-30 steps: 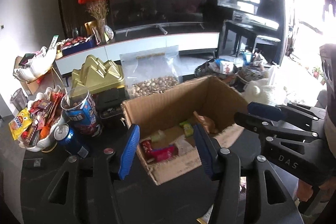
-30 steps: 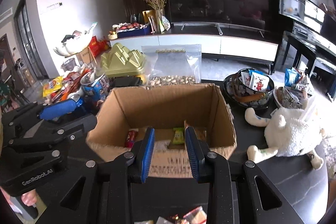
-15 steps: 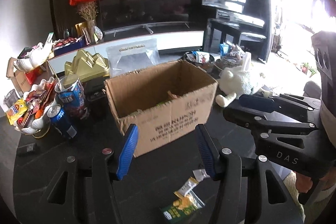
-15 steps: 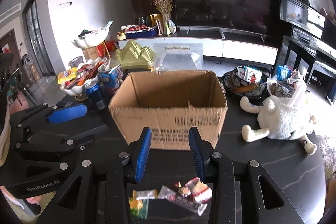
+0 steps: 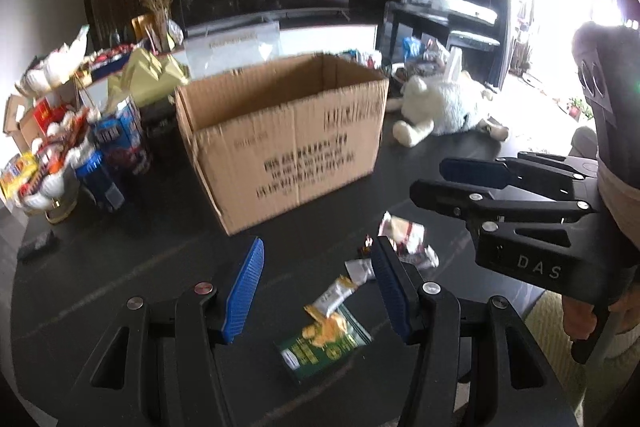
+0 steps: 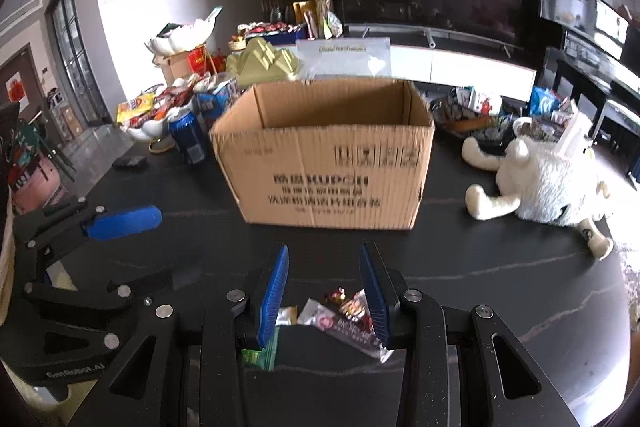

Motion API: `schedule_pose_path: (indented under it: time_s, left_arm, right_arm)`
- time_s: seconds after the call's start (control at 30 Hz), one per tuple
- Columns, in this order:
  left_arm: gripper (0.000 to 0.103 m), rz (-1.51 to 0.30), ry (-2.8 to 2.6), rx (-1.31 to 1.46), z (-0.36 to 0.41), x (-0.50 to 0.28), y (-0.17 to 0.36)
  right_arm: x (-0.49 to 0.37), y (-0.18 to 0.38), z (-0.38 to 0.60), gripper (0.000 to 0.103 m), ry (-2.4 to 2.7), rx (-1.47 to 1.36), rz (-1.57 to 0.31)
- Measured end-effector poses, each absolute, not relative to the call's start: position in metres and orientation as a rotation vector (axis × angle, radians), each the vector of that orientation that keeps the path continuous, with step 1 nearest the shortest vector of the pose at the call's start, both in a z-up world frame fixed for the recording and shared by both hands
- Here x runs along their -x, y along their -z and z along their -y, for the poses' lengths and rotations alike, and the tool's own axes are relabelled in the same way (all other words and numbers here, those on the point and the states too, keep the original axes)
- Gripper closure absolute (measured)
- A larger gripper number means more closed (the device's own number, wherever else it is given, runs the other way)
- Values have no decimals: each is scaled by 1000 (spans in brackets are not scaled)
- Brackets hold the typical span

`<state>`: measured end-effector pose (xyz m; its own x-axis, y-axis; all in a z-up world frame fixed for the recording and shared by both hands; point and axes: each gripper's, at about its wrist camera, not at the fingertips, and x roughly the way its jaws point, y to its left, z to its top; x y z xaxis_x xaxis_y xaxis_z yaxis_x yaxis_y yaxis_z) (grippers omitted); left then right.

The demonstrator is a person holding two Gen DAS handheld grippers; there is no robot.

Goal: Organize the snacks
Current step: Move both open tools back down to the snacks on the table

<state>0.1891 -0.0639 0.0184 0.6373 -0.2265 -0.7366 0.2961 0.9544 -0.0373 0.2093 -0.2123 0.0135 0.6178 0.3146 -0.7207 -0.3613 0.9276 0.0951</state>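
Observation:
An open cardboard box (image 5: 288,143) (image 6: 328,163) stands upright on the black table. Loose snack packets lie on the table in front of it: a green packet (image 5: 324,343) (image 6: 260,351), a small white-and-yellow one (image 5: 334,295), and red-and-white wrappers (image 5: 404,239) (image 6: 344,315). My left gripper (image 5: 318,285) is open and empty, just above the green packet. My right gripper (image 6: 326,285) is open and empty above the red-and-white wrappers; it also shows at the right of the left wrist view (image 5: 480,183).
A white plush toy (image 6: 548,175) lies right of the box. A blue can (image 6: 188,139), a snack cup (image 5: 120,135) and a white bowl of snacks (image 6: 156,111) stand to the left. A dark bowl of packets (image 6: 468,111) and a gold box (image 6: 264,63) sit behind.
Both grippers have pulled back from over the box and dropped toward the near table. The box interior is out of sight and the loose packets have come into view under the fingers.

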Motion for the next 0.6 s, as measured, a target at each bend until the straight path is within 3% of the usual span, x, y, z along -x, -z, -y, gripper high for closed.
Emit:
schedule_pose_path:
  time_s: [0.6]
  left_arm:
    - [48,-998,325,-44,70,-203,60]
  right_arm:
    - [-223,72,215,65,-387,43,-972]
